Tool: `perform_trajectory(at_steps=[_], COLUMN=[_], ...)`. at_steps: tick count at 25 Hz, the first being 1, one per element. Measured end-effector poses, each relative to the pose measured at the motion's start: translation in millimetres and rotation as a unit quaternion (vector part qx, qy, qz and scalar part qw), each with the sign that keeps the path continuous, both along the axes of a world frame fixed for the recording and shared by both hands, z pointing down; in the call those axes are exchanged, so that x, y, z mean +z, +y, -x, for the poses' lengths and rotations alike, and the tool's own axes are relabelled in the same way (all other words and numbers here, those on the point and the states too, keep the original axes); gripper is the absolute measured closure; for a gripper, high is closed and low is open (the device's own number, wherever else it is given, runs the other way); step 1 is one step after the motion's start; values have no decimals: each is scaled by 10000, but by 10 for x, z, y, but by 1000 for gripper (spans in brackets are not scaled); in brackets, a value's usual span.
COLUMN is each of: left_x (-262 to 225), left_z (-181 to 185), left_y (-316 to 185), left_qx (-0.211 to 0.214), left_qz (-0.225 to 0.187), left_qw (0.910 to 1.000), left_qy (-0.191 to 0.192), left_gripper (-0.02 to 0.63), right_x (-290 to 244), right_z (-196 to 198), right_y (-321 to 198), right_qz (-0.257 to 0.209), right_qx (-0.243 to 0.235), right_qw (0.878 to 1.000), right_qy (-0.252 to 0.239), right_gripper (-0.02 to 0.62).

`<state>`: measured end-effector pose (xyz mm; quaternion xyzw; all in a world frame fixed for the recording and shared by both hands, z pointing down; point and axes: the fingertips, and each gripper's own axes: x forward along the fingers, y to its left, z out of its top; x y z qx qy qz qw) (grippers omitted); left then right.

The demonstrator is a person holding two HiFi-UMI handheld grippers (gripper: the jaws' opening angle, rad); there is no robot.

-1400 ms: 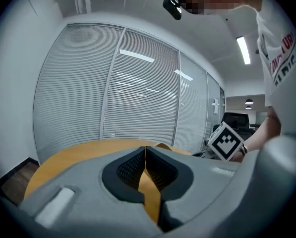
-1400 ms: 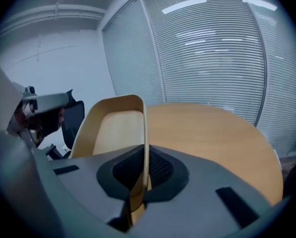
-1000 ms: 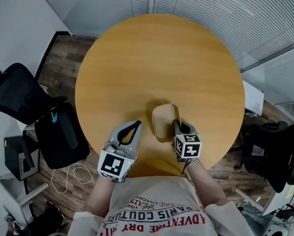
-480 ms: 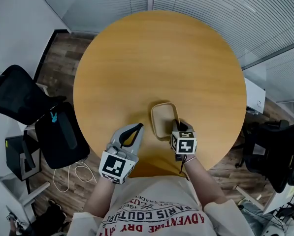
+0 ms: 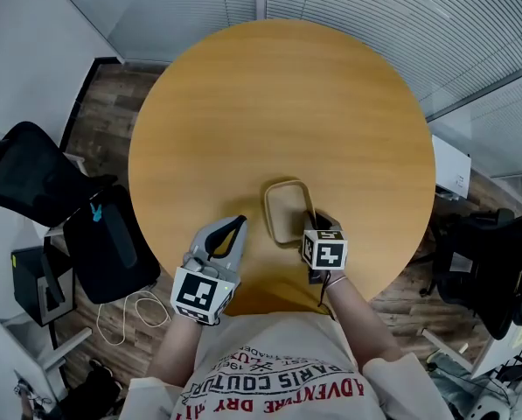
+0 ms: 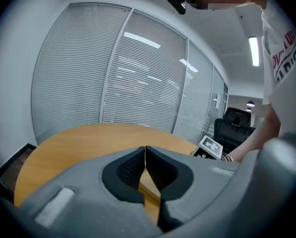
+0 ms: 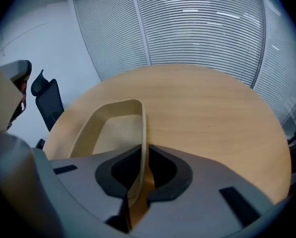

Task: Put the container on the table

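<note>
1. The beige container sits flat on the round wooden table, near the near edge and a little right of the middle. It is empty, with its open side up.
2. The right gripper points steeply down at the container's right wall. Its jaws are opening, with that thin wall between the pads, which lie close against both faces.
3. The left gripper hangs over the near edge, left of the container and apart from it. Its jaws are pressed together with nothing between them.
4. A black office chair stands on the floor off the table's left edge.
</note>
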<state>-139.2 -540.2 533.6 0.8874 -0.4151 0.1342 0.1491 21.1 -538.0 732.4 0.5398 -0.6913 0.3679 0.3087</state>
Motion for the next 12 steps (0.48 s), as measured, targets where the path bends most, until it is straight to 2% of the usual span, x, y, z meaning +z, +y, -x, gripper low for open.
perform_trajectory(at_steps=[3,4,8,12], left_x=[-41,-49,-82,-162], left_z=[36,46,81,65], left_y=[-9,-14,8,97], left_qx=[-164,-197,-250,-272], left_qz=[-14,-11,-51,-124], left_qw=[9999,9998,9997,9996], left_qy=[4,7,-9,3], left_gripper=[594,594,594,594], right_x=[-31,-64,-299,-712], right_z=[-58,-75,-117,-22], right_y=[-20,-35,-77,-90], right_qz=[-5,-46,-360,-923], right_qx=[110,171,270,-1], right_qw=[9998,9996,9987,9944], right_qy=[-139,-209,-219,-516], right_gripper=[474,463,472,552])
